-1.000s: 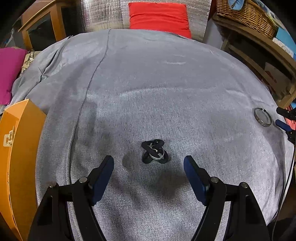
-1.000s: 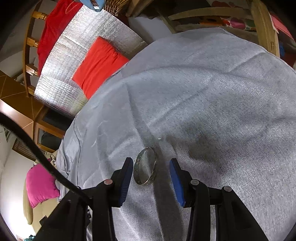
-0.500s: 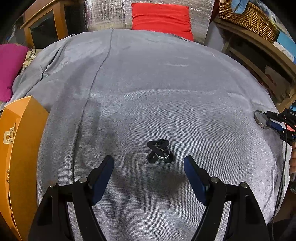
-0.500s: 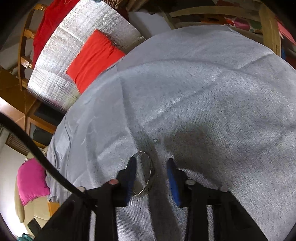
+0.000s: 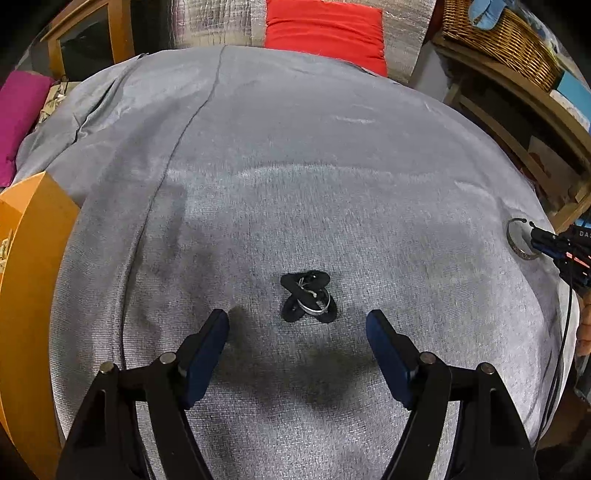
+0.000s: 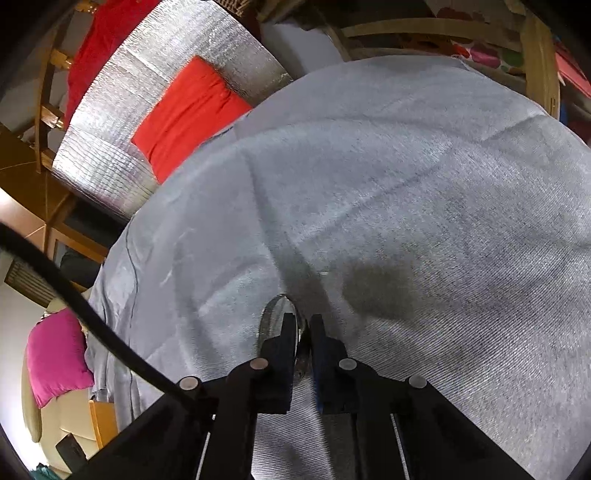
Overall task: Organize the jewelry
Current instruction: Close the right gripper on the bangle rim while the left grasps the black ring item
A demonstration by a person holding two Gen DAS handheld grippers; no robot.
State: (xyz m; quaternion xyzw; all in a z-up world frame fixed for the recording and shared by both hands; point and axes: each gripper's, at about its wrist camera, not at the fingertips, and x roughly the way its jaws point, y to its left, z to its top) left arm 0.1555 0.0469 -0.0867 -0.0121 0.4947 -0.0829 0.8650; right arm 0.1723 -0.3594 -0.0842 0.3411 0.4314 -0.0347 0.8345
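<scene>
A black cord knotted around a small silver ring (image 5: 308, 297) lies on the grey cloth (image 5: 295, 166), just ahead of my left gripper (image 5: 296, 325). That gripper is open and its blue pads stand wide on either side of the cord without touching it. At the cloth's right edge lies a silver bangle (image 5: 515, 243). My right gripper (image 5: 535, 236) reaches it from the right. In the right wrist view the right gripper (image 6: 303, 325) is closing its jaws on the bangle (image 6: 275, 314), with the pads pinching its near rim.
An orange box (image 5: 33, 258) stands at the cloth's left edge. A red cushion (image 5: 325, 29) lies at the far side and a magenta cushion (image 5: 18, 110) at far left. Wooden shelving with a wicker basket (image 5: 498, 37) lines the right. A black cable (image 6: 92, 317) crosses the right wrist view.
My right gripper went from open around the bangle to pinched on its rim. The left gripper stayed open and barely moved over the black cord.
</scene>
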